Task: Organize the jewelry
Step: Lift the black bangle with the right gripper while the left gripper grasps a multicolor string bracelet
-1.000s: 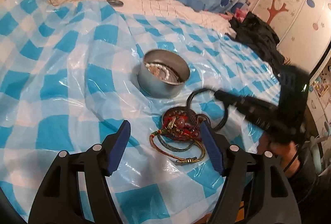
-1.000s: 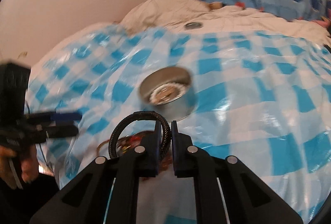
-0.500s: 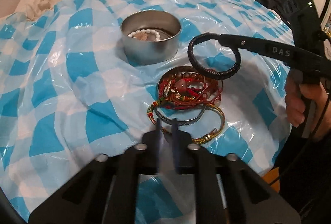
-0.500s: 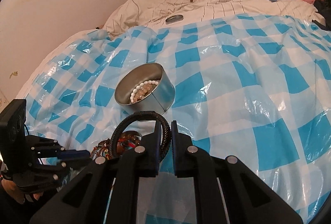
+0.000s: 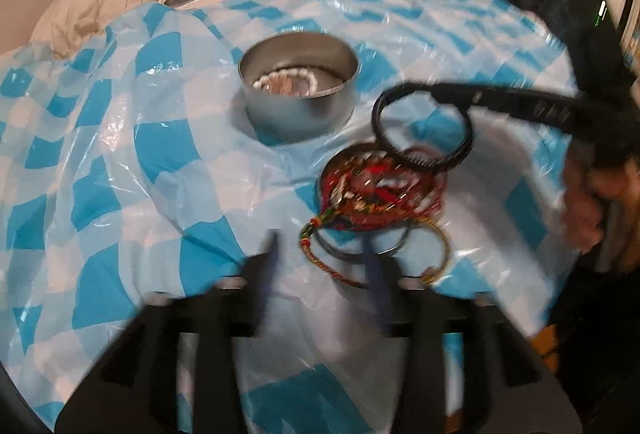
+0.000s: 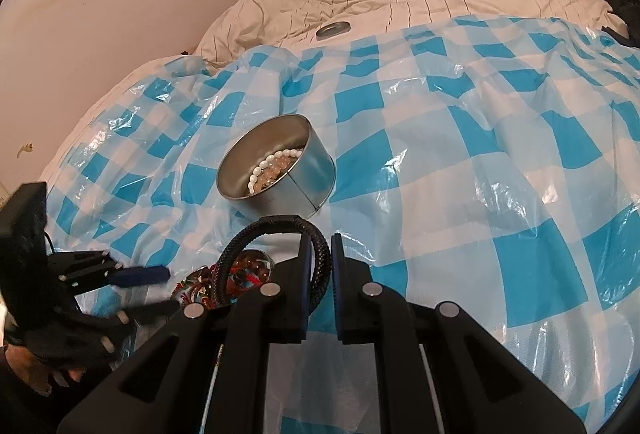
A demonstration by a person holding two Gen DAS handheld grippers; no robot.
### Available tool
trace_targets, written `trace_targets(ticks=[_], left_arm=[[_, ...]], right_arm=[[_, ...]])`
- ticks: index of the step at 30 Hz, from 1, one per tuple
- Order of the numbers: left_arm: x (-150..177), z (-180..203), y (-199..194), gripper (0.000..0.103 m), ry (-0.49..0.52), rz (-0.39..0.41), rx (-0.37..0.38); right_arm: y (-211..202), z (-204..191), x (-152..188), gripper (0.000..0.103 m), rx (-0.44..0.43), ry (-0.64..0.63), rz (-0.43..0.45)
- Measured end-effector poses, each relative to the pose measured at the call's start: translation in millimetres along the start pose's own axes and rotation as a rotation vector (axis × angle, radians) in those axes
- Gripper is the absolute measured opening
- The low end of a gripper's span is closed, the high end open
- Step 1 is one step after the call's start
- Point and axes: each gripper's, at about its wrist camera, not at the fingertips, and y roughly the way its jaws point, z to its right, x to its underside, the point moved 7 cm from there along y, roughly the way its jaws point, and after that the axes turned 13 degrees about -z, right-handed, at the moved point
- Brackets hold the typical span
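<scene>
The right gripper [image 6: 318,266] pinches the black bracelet [image 6: 276,230]; carry it ahead, squarely over the tin [image 6: 276,169], before releasing. The left gripper [image 5: 320,254], empty, is opening.

left gripper [image 5: 320,254] reopening beside the bracelet pile [image 5: 380,193].

No lettering can be read anywhere: the pale marks along the black finger of the right gripper [image 5: 520,101], at the right of the left wrist view, are smeared by motion into illegible streaks.
</scene>
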Motion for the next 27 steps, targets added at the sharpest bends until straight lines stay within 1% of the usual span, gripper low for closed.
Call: trace_targets(ticks=[1,2,3,4,5,6,7,10,13,20,22,23,25,27], left_arm=[[0,0,2,0.050,0.007,0.005,-0.016],[0,0,3,0.050,0.003,0.002,-0.013],[0,-2,3,0.043,-0.008,-0.002,-0.003],[0,-4,3,0.031,-0.017,-0.012,0.007],[1,-5,4,0.006,-0.014,-0.023,0.008],[2,-5,3,0.002,-0.008,-0.027,0.011],[2,-4,2,0.002,-0.003,-0.024,0.023],[4,2,-10,0.000,0.005,-0.001,0.101],[-1,0,-35,0.000,-0.014,0.072,0.176],[-10,-23,-72,0.000,-0.108,0.211,0.292],[-12,-25,-74,0.000,-0.116,0.219,0.284],[-12,-25,-71,0.000,-0.111,0.206,0.259],[-11,-23,-61,0.000,-0.104,0.163,0.241],[-12,-19,-41,0.000,-0.086,0.104,0.195]], right_arm=[[0,0,0,0.011,0.002,-0.003,0.001],[0,0,0,0.011,0.001,-0.004,0.000],[0,-1,0,0.011,0.000,-0.004,0.000],[0,-1,0,0.011,-0.001,-0.005,-0.001],[0,-1,0,0.011,-0.001,-0.005,0.000],[1,-1,0,0.011,0.000,-0.005,0.000],[1,-1,0,0.011,0.000,-0.004,0.000],[1,-1,0,0.011,-0.001,-0.002,-0.001],[0,-1,0,0.011,-0.001,-0.001,0.000],[-2,-1,-2,0.011,-0.002,0.003,0.008],[-4,-1,-3,0.011,-0.004,0.005,0.014],[-4,-1,-3,0.011,-0.004,0.006,0.013],[-4,0,-3,0.011,-0.006,0.004,0.013],[-4,-1,-3,0.011,-0.005,0.001,0.013]])
